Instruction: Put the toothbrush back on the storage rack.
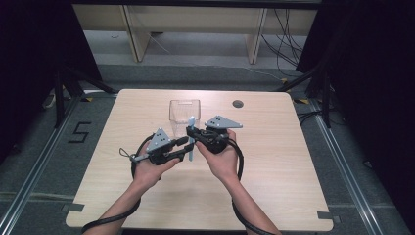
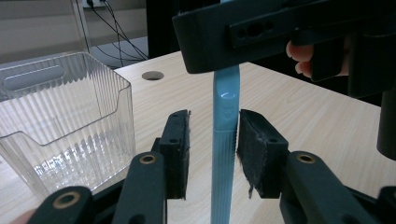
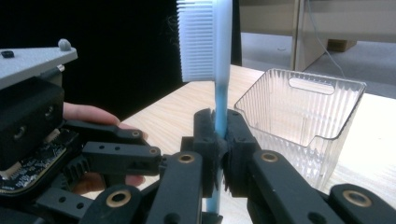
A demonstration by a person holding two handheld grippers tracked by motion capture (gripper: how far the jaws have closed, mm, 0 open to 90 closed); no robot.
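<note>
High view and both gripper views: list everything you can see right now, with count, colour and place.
toothbrush: one, light blue with white bristles, upright, clamped in the right gripper, handle between the left gripper's fingers, not touched
ribbed bin: one, clear plastic, on the table behind the grippers
table: one, light wood, round cable hole near the far edge
left gripper: one, black, open around the handle
right gripper: one, black, shut on the toothbrush
hands: two, holding the grippers
</note>
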